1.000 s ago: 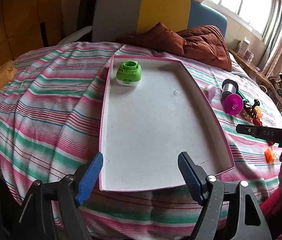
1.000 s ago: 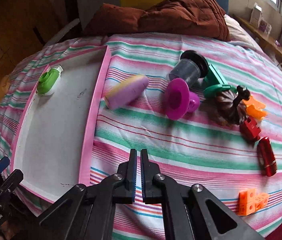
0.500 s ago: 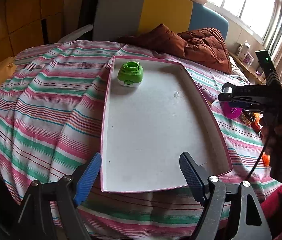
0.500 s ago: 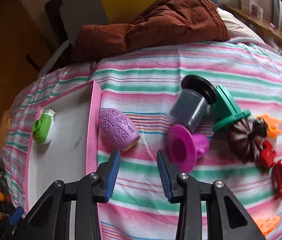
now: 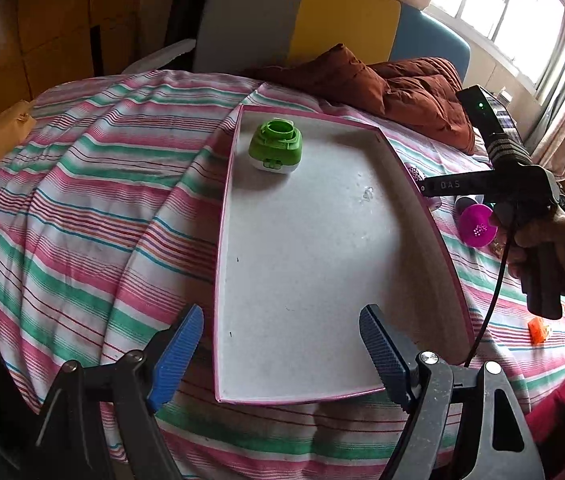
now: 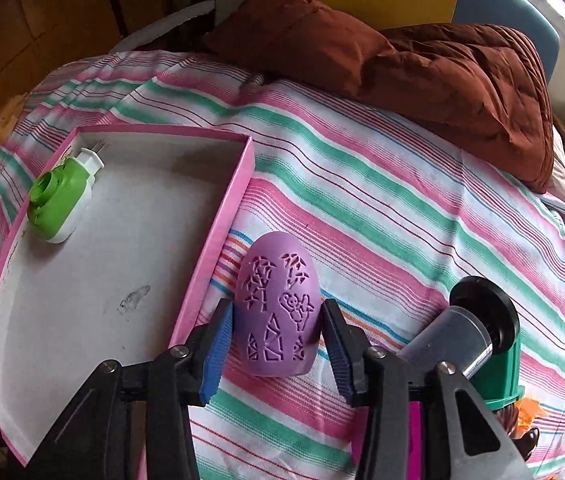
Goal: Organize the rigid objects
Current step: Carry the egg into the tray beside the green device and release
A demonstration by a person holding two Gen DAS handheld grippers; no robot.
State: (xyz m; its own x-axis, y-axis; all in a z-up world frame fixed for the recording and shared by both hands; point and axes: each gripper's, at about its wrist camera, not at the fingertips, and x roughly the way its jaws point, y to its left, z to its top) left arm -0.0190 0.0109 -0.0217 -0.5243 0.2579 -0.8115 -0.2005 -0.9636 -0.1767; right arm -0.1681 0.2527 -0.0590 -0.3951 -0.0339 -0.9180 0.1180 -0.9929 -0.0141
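Observation:
A purple egg-shaped object with cut-out patterns lies on the striped cloth just right of a pink-rimmed white tray. My right gripper is open with its blue pads on either side of the egg, close to it. A green and white plug-in device lies in the tray's far corner and also shows in the left wrist view. My left gripper is open and empty over the near edge of the tray.
A grey cup with a black lid, a green stand and a magenta funnel lie right of the egg. Small orange pieces lie near the right edge. A brown quilt is heaped at the back.
My right gripper has opened, moved forward and left, and now straddles the purple egg. My left gripper has stayed open over the tray's near edge.

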